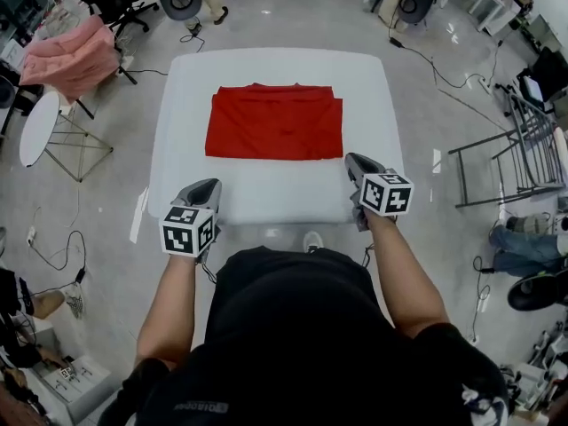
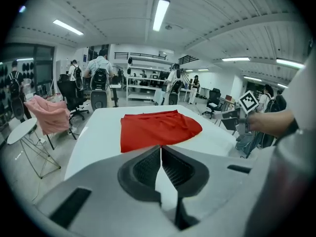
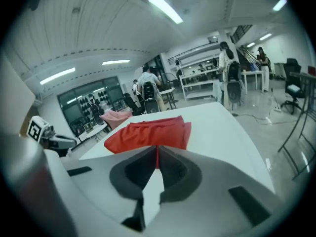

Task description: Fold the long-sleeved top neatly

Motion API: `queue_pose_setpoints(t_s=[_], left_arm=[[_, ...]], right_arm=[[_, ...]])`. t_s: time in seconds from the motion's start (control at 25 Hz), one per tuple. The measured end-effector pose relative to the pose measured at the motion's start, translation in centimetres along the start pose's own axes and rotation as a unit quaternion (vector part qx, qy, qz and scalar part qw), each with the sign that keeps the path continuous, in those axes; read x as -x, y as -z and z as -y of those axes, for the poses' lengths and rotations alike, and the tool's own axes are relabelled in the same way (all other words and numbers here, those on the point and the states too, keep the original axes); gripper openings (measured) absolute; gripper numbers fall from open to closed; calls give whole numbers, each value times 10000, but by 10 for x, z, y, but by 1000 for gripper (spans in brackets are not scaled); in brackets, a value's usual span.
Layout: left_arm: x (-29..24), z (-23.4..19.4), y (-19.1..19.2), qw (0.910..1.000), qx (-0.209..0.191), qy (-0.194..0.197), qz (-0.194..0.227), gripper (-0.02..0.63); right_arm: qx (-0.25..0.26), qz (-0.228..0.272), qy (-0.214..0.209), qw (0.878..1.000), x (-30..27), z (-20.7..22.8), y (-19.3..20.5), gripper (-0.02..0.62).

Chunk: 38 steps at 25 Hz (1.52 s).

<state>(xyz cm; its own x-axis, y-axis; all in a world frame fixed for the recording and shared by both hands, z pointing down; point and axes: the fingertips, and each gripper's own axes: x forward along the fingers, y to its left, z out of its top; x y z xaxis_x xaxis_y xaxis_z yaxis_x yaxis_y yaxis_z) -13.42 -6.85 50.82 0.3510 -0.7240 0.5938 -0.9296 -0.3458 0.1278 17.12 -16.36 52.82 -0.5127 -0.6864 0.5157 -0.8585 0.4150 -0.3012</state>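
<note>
I find no legible word, number or brand in any view. The left cube [image 1: 188, 230] on the left gripper [image 1: 211, 185] and the right cube [image 1: 386, 193] on the right gripper [image 1: 353, 159] carry black-and-white square markers: patterns only, no characters. In the head view a small pale print [image 1: 200, 407] sits low on the person's black shirt [image 1: 293, 327], but it is too small for me to read. A white box [image 1: 67, 376] on the floor at lower left bears dark marks, likewise illegible.
</note>
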Motion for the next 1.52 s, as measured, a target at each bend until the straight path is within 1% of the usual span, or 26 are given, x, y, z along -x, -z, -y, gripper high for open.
queue_pose_setpoints(t_s=[0.12, 0.32, 0.4, 0.52, 0.64, 0.76, 0.8, 0.88, 0.96, 1.04, 1.12, 1.24, 1.32, 1.44, 1.52], left_arm=[[3, 7, 5, 9998, 59, -176, -49, 12], [6, 22, 16, 9982, -41, -576, -172, 12], [5, 28, 22, 9971, -56, -721, -227, 12], [6, 36, 28, 9956, 83, -894, -270, 12], [8, 40, 28, 9936, 222, -1079, -237, 12], [13, 44, 27, 9906, 374, -1302, -198, 12], [14, 47, 28, 9896, 422, -1361, -192, 12], [17, 50, 28, 9881, 492, -1449, -179, 12], [18, 50, 27, 9867, 549, -1520, -161, 12], [18, 51, 30, 9855, 623, -1571, -163, 12], [14, 51, 32, 9850, 690, -1574, -147, 12], [10, 51, 31, 9852, 709, -1556, -120, 12], [7, 50, 27, 9858, 658, -1539, -123, 12], [1, 47, 21, 9872, 573, -1480, -132, 12], [-3, 45, 17, 9881, 542, -1433, -116, 12]], right_arm=[[-598, -138, -83, 9981, -20, 28, -3, 47], [-1044, -439, -409, 9927, -71, 58, -16, 143], [-1331, -571, -520, 9881, -92, 66, -20, 168], [-1709, -851, -539, 9801, -120, 76, -19, 207], [-2013, -1132, -446, 9719, -141, 89, -15, 222], [-2298, -1452, -466, 9612, -156, 95, -10, 230], [-2353, -1541, -459, 9585, -158, 97, -7, 226], [-2358, -1627, -401, 9572, -160, 98, -5, 204], [-2378, -1700, -390, 9555, -165, 96, -5, 148], [-2605, -1778, -481, 9478, -170, 92, -1, 91], [-2752, -1811, -624, 9421, -173, 91, 2, 71], [-2767, -1850, -873, 9389, -172, 91, 4, 60], [-2644, -1822, -902, 9428, -167, 97, 1, 55], [-2281, -1746, -767, 9548, -158, 112, -8, 54], [-2130, -1729, -653, 9594, -149, 124, -11, 54]])
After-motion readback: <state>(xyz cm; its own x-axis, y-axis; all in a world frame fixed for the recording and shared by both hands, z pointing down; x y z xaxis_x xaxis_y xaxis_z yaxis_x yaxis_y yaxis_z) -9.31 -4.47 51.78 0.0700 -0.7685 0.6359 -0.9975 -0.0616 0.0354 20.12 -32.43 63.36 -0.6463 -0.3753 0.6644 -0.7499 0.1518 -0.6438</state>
